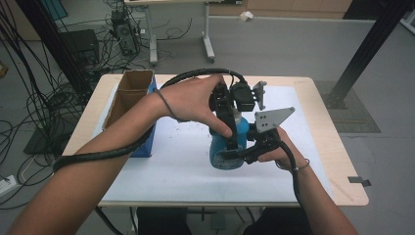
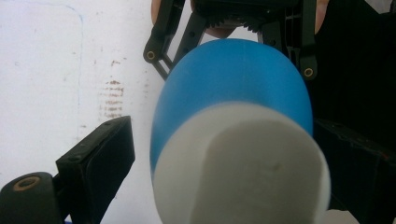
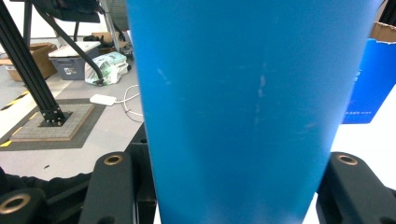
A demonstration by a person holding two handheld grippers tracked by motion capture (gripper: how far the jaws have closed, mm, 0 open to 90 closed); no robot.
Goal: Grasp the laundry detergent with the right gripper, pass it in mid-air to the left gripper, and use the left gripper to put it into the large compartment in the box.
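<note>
High view: my right gripper (image 1: pixel 241 152) clamps the tall blue plastic bottle (image 1: pixel 226 155) upright on the white mat (image 1: pixel 161 166); my left gripper (image 1: pixel 230 128) straddles its white cap (image 2: pixel 240 163), unclenched. Next, I judge: close and twist.

The bottle (image 1: pixel 226 147) stands on the table (image 1: pixel 313 98), between the right gripper (image 1: pixel 235 155) jaws low down. Left gripper (image 1: pixel 230 122) jaws flank its top; the box (image 1: pixel 128 105) sits well off left.

blue bottle (image 2: pixel 233 88) with white cap (image 2: pixel 243 172) is sitting between left gripper (image 2: pixel 233 154) jaws, cap end toward camera; left jaw is standing clear of it. Right gripper (image 2: pixel 233 28) is clamping the bottle's far end over the stained white mat (image 2: pixel 70 70)
</note>
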